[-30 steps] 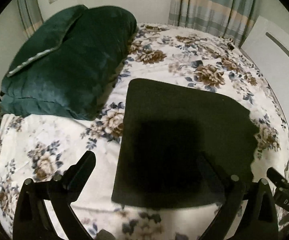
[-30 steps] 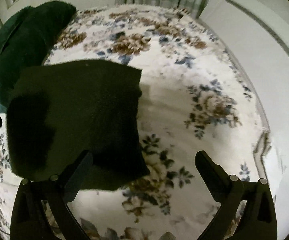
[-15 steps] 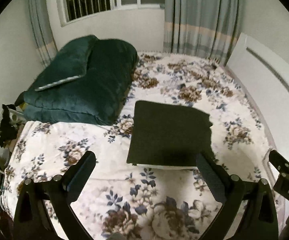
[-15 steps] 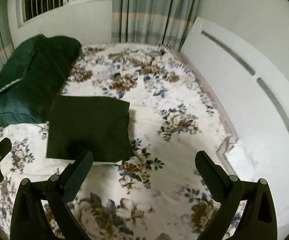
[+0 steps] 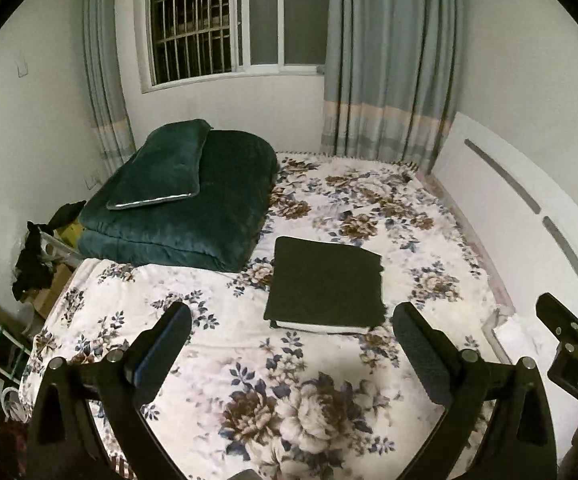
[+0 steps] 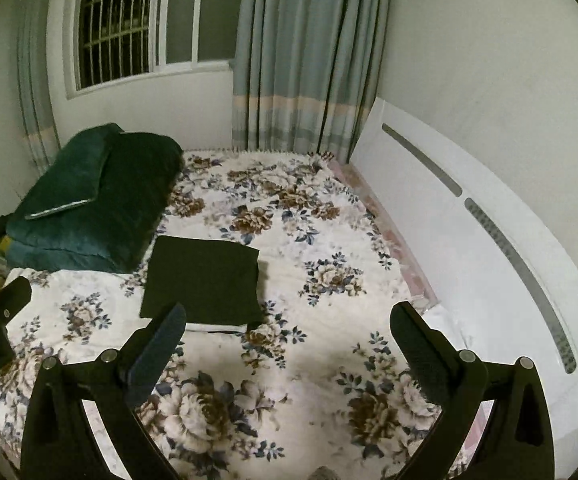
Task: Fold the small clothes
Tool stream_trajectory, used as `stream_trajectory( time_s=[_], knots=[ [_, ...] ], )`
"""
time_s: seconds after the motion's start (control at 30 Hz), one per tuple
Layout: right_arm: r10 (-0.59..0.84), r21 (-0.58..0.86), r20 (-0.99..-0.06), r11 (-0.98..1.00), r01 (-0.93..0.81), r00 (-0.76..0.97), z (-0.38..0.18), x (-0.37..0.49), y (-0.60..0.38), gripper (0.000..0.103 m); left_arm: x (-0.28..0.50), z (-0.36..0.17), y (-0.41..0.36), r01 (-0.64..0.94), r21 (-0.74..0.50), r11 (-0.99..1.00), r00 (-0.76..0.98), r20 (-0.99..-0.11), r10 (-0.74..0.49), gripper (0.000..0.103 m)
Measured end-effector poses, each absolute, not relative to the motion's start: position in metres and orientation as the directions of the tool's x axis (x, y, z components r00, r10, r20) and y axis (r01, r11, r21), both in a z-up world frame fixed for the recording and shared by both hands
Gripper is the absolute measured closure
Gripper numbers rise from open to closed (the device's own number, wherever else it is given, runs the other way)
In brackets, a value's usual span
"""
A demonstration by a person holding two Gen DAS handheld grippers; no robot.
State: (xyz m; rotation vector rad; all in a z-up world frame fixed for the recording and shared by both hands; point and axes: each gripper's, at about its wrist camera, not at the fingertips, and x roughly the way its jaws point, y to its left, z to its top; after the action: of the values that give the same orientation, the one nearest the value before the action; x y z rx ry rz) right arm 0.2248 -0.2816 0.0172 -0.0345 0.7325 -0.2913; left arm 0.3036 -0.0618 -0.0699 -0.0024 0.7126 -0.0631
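Observation:
A dark folded garment (image 5: 325, 286) lies flat as a neat rectangle on the floral bedspread (image 5: 289, 392), with a white layer showing at its near edge. It also shows in the right wrist view (image 6: 203, 280). My left gripper (image 5: 291, 340) is open and empty, held well above and in front of the garment. My right gripper (image 6: 287, 340) is open and empty, also raised, with the garment to its left. The right gripper's body shows at the right edge of the left wrist view (image 5: 573, 344).
A folded dark green quilt (image 5: 181, 208) with a pillow on top sits at the bed's far left. A white headboard (image 5: 529, 216) runs along the right. Window and curtains (image 5: 389, 60) lie behind. Clutter (image 5: 33, 256) stands beside the bed at left.
Both grippers have pulled back and up from the folded garment, which now looks smaller and farther away. The garment lies as it did.

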Motion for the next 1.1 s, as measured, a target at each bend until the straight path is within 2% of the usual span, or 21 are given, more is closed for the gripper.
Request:
stream_trajectory(
  time_s=[0.27, 0.5, 1.1],
  knots=[
    [-0.257, -0.138, -0.605, 0.966, 0.219, 0.753, 0.067, 0.148, -0.265, 0.000, 0.251, -0.048, -0.061, 0.061, -0.031, 0.998, 0.763, -0.643, -0.066, 0.000],
    [-0.233, -0.134, -0.585, 0.972, 0.192, 0.777, 0.090, 0.112, -0.258, 0.000, 0.225, -0.037, -0.057, 0.044, -0.034, 0.998, 0.769, -0.637, -0.056, 0.000],
    [-0.190, -0.111, -0.606, 0.982, 0.154, 0.773, 0.098, 0.106, -0.261, 0.000, 0.212, -0.026, -0.054, -0.004, -0.013, 1.000, 0.753, -0.658, -0.005, 0.000]
  ],
)
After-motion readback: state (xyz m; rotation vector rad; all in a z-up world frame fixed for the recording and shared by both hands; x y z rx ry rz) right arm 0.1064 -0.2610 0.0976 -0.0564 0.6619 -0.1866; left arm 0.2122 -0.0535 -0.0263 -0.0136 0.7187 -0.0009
